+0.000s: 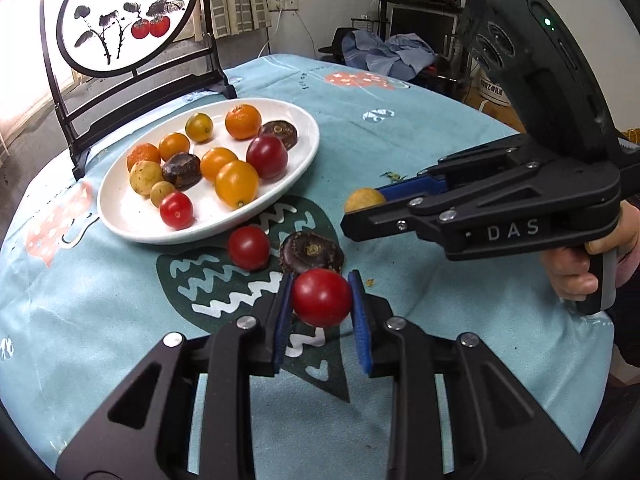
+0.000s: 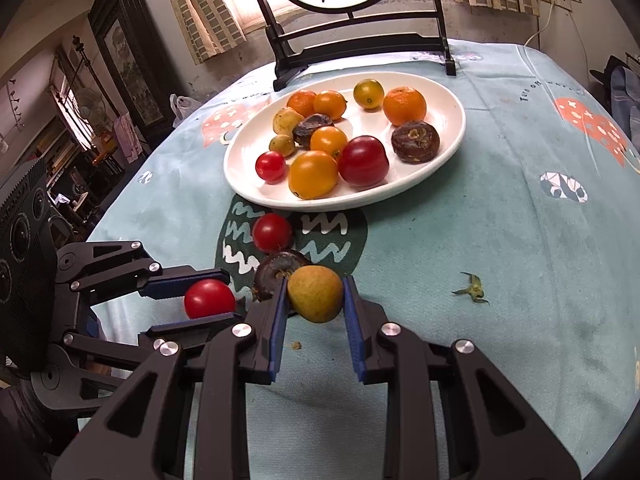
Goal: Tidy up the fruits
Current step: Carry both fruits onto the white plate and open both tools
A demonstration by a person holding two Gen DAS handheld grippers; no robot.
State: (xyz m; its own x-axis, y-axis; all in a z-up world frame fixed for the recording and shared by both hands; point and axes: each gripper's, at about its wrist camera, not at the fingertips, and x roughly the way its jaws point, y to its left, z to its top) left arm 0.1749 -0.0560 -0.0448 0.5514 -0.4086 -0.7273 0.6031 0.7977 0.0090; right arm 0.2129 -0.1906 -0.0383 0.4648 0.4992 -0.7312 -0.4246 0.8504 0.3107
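Now my left gripper [image 1: 321, 298] pinches a red tomato [image 1: 321, 297] and my right gripper [image 2: 315, 300] clamps a yellow fruit [image 2: 315, 293], both near the table's front edge. I should lift gently and release low over the white plate [image 2: 450, 148] beyond.

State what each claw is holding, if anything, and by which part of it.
The left claw grips a red tomato by its two sides, across its middle. The right claw grips a yellow fruit the same way, pads on opposite sides.
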